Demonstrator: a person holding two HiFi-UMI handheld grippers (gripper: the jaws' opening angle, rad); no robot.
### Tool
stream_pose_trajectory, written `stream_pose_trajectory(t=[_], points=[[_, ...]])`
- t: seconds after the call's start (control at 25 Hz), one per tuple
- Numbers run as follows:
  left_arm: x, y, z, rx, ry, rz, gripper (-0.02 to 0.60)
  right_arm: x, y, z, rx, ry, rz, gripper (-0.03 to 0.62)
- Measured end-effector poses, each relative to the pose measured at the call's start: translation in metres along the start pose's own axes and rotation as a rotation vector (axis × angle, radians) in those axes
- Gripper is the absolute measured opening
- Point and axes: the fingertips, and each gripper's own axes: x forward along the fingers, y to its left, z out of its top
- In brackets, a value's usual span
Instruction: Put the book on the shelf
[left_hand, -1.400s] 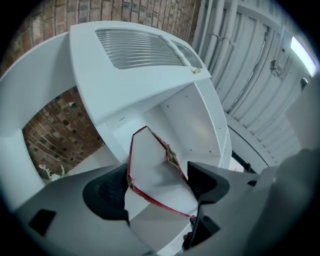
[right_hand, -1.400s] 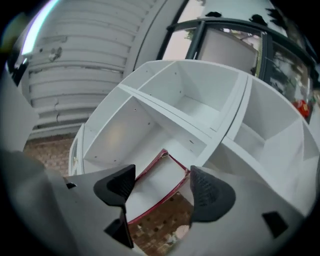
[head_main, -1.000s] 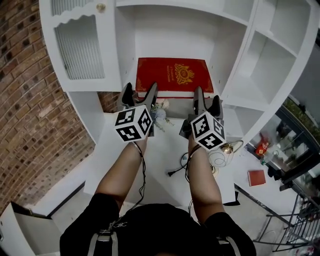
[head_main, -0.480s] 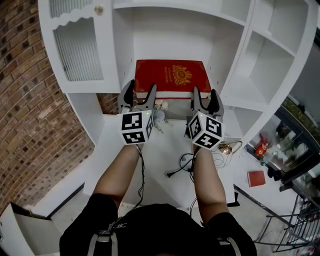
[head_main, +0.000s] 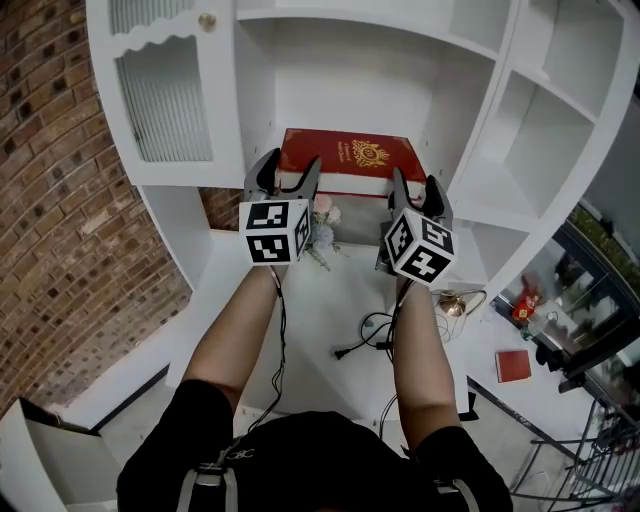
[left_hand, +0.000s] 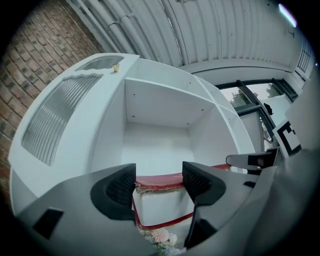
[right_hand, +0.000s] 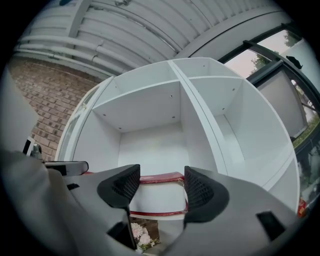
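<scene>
left gripper (head_main: 288, 166) and right gripper (head_main: 415, 181) just closed partway, jaws gapped on nothing, at the front edge of the red book (head_main: 350, 155) lying in the white shelf's (head_main: 340, 70) middle cubby, so basically shelved

Left forearm (head_main: 235, 335) and right forearm (head_main: 415, 350) reach forward side by side (both bare). Left gripper (head_main: 288, 168) and right gripper (head_main: 415, 182) tilt slightly upward. Their jaws, which have just been closing partway, stand apart, the pads not pinching the book (head_main: 350, 152) seen between them.
</scene>
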Motion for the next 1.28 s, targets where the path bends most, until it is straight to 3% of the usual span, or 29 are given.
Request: stream_pose_trajectory(t=[0.68,0.8,0.92,1.04,1.2,1.28], points=[[0.028,0.005,-0.006,-0.011,0.084,-0.003,0.302,0.03,-0.009,-0.007,0.065,0.112,0.025,0.296],[0.014,0.006,0.01,0.054,0.054,0.024,0.302,0.02,-0.009,0.005,0.013,0.058,0.019,0.25],[-0.006,0.0,0.034,0.108,-0.013,0.023,0.3,-0.001,-0.002,0.026,-0.026,-0.036,0.045,0.248],[-0.032,-0.01,0.044,0.114,-0.045,-0.001,0.217,-0.028,0.011,0.04,-0.065,-0.104,0.076,0.205],[-0.072,-0.02,0.028,0.118,-0.046,-0.018,0.061,-0.066,0.023,0.027,-0.097,-0.127,0.076,0.024],[-0.091,-0.027,0.01,0.114,-0.022,-0.029,0.015,-0.081,0.029,0.006,-0.086,-0.089,0.101,0.014]])
